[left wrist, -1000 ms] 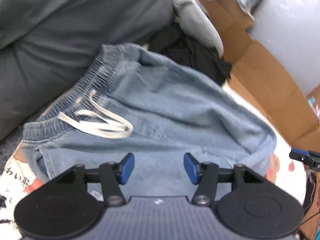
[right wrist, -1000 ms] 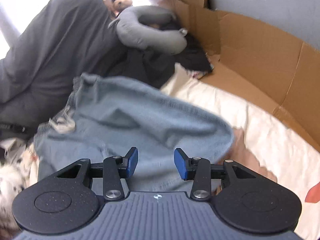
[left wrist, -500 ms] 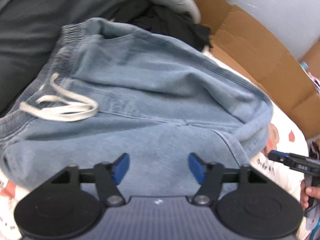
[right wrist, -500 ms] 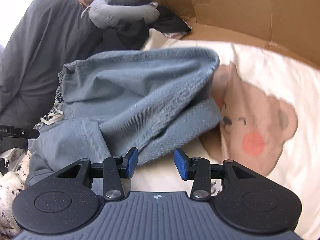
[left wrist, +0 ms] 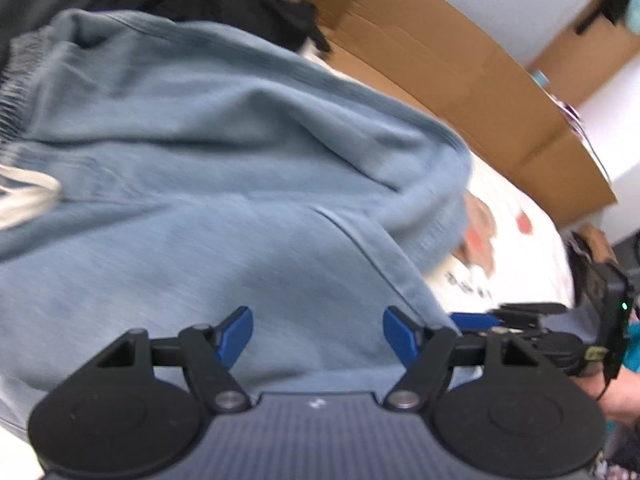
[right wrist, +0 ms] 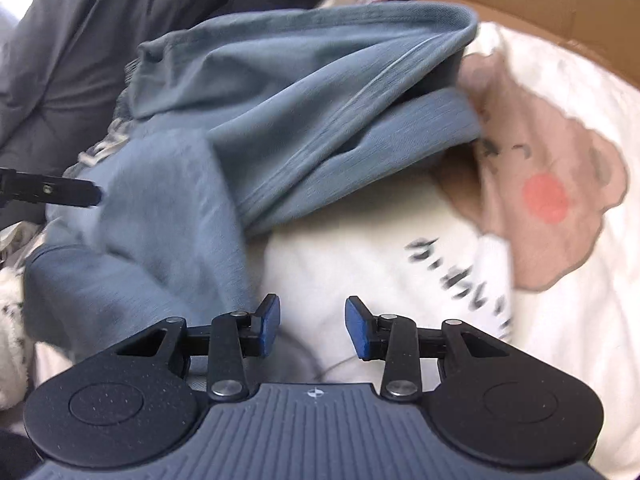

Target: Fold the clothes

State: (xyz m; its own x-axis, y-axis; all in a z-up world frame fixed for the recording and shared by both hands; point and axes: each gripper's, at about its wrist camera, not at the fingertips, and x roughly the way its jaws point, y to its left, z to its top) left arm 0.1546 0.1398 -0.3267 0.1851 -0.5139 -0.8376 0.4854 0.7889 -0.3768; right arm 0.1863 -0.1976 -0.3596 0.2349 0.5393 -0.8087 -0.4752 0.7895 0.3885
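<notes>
1. One white bedsheet printed with a pink-cheeked bear (right wrist: 560, 128) serves as the folding surface, probably because it is broad and flat.
2. One brown cardboard sheet (left wrist: 460, 64) runs along the sheet's far edge, seemingly as a barrier.
3. One pair of light blue cotton drawstring shorts (left wrist: 224, 184) lies rumpled on the sheet, legs bunched over each other, not yet folded.
4. Two hand-held grippers: the left gripper (left wrist: 317, 334) hangs over the shorts' fabric, jaws spread wide, gripping nothing, likely ready to pinch an edge.
5. The right gripper (right wrist: 312, 328) sits beside the shorts' hem over bare sheet; its jaws are closing on nothing.
</notes>
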